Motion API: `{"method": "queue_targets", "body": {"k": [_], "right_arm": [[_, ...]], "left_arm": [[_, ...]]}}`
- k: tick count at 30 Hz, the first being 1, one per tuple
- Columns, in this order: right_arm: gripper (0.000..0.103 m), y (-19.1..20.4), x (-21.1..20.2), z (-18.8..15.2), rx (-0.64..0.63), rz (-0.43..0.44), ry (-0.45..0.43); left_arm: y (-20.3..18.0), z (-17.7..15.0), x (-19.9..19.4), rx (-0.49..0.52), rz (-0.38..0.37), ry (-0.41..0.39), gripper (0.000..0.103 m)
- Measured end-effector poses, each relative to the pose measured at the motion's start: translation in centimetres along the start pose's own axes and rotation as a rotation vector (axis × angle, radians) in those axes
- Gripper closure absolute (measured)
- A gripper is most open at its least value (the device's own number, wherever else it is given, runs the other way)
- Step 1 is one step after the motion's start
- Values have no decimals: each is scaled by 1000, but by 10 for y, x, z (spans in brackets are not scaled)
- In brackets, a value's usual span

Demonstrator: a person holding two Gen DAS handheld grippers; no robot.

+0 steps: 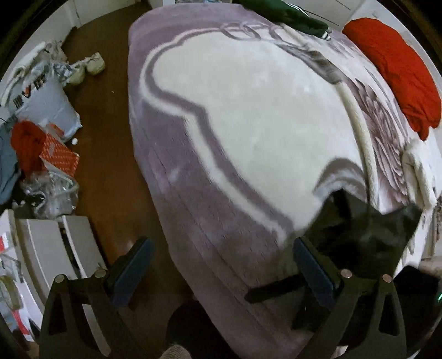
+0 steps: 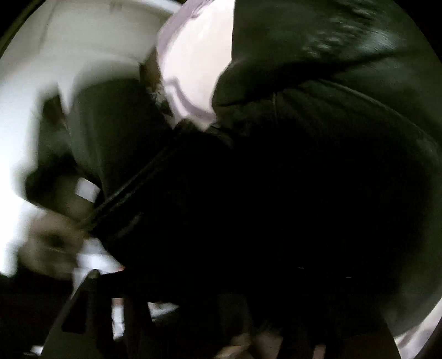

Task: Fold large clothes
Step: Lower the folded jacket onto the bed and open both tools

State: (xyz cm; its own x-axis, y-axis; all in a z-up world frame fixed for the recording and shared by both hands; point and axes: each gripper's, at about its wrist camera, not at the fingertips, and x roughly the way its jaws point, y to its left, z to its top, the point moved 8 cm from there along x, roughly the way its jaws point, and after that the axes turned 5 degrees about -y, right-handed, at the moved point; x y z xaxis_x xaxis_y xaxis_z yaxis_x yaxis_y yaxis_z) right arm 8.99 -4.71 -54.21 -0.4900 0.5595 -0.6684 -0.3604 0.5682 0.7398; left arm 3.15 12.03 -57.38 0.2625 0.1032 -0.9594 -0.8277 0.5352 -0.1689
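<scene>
Left claw point(image 1: 221, 265) gapes; dark garment's point(image 1: 367, 232) axis unclear

We count one bed point(image 1: 193, 193), one red garment point(image 1: 395, 74), one green garment point(image 1: 284, 13), one black garment point(image 1: 367, 234), two shoes point(image 1: 88, 66).

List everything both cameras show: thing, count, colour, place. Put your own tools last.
blanket: one, lilac and cream, spread over the bed
red garment: one, red, far right on the bed
green garment: one, dark green, far end of the bed
dark garment: one, near black, fills the right wrist view; its corner at the bed's near right
shoes: one pair, pale, on the brown floor at left
floor clutter: one pile, mixed red, grey, orange, at left
left tool: open, empty, above the blanket's near edge
right tool: hidden by dark cloth
</scene>
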Motion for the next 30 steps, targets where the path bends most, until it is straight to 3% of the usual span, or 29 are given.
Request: {"method": "queue_targets", "body": {"k": [2, 4, 7, 8, 9, 11, 12, 14, 17, 20, 22, 25, 28, 30], "right_arm": [[30, -4, -45, 9, 48, 71, -49], [21, -21, -93, 28, 78, 56, -138], [18, -79, -132, 100, 121, -164, -220], [17, -93, -129, 122, 126, -200, -206], [17, -108, -119, 120, 139, -184, -167], [17, -136, -93, 133, 172, -88, -69], [17, -138, -74, 139, 170, -16, -17], [4, -139, -57, 137, 157, 57, 46], [0, -138, -38, 132, 126, 85, 66], [18, -131, -29, 120, 165, 24, -32], [40, -125, -53, 114, 240, 31, -121], [48, -133, -93, 103, 375, 68, -283], [49, -165, -159, 76, 652, 198, -574], [49, -184, -185, 49, 772, 220, -735]], "left_arm": [[-8, -5, 5, 7, -12, 15, 0], [-14, -12, 10, -2, -28, 36, 0], [-15, -19, 9, -44, -47, 39, 0], [-14, -20, 10, -56, -46, 38, 0], [-11, -21, 11, -69, -43, 40, 0], [-6, -22, 14, -88, -39, 49, 0], [-4, -21, 13, -97, -44, 51, 0], [-1, -19, 12, -95, -38, 47, 0], [-1, -15, 11, -60, -11, 36, 0], [-7, -8, 7, -30, 4, 15, 0], [-15, -3, 3, -12, 3, -4, 0], [-33, 6, -3, 25, -11, -27, 0], [-58, 10, -8, 71, -46, -42, 0], [-80, 9, -9, 120, -72, -49, 0]]}}
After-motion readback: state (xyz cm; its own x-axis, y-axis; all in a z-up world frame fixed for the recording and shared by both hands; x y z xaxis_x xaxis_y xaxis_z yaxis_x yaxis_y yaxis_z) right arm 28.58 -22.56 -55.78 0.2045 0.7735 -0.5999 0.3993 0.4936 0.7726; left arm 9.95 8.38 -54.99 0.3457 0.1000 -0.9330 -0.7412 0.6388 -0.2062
